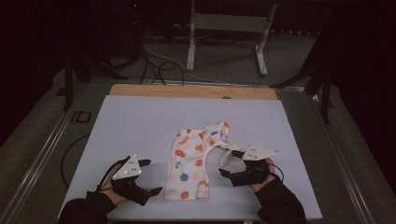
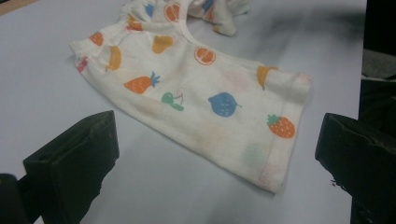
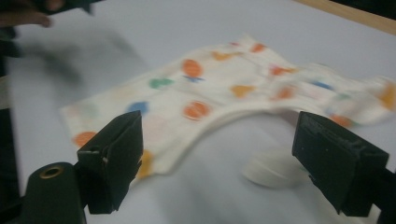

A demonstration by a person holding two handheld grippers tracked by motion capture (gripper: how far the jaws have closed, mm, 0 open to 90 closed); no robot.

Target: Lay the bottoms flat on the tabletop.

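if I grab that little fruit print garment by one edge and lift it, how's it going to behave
Likely floppy: the fruit print garment lies flat on the white table with soft folds at its far end, so it should drape and hang from the jaws. Probably light, as the fabric looks thin. It may drag or bunch rather than slide neatly if pushed.

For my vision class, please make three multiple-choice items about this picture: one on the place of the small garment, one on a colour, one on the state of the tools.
1. Where does the garment lie?
A. between the two tools
B. on the floor
C. left of both tools

2. What colour is the table cover?
A. red
B. pale blue-grey
C. black

3. How are the left tool and right tool?
A. both shut on cloth
B. one open
C. both open, holding nothing

Answers: 1 A, the tools flank it; 2 B, the sheet looks pale; 3 C, jaws stand apart, empty.
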